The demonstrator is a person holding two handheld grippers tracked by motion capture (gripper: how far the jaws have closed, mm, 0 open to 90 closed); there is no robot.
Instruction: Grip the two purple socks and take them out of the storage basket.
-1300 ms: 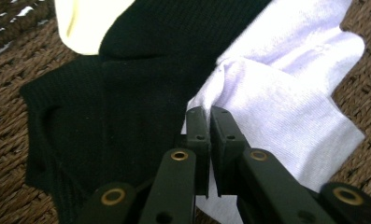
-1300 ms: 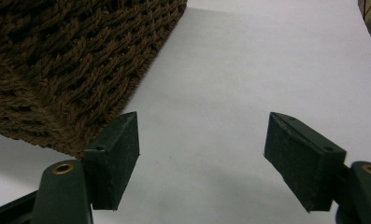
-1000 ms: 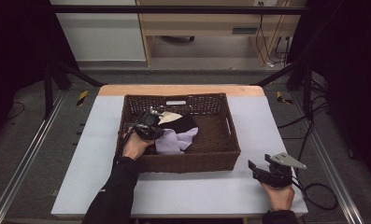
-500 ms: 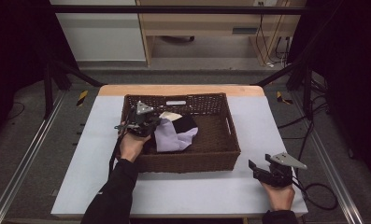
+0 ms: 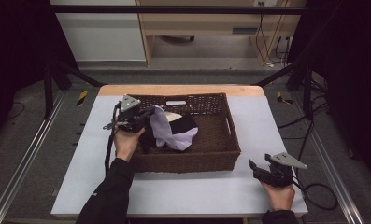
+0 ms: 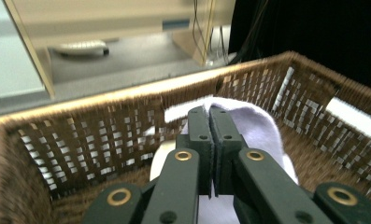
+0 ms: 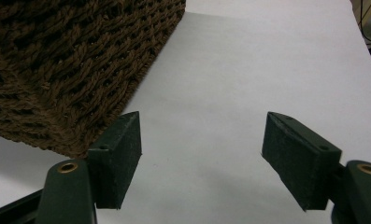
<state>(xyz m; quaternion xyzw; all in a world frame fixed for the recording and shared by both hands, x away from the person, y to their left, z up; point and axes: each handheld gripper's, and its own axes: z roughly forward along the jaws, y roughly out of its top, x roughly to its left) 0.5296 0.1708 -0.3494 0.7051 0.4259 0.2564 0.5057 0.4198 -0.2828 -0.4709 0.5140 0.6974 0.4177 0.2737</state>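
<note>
The high view looks forward and down from above the person's side, taking in the whole white table (image 5: 192, 196), the wicker basket (image 5: 188, 161) at its centre and the floor and furniture beyond. The left gripper view sits close behind the left gripper (image 6: 210, 140), inside the basket's left end, facing along the basket's interior toward its far wall (image 6: 108, 135). The right gripper view rides low over the table surface (image 7: 248, 88) near its right front, facing the basket's outer corner (image 7: 75, 60). All three views share the basket; the high view also shows the left gripper (image 5: 148, 113) and the right gripper (image 5: 254, 168).
</note>
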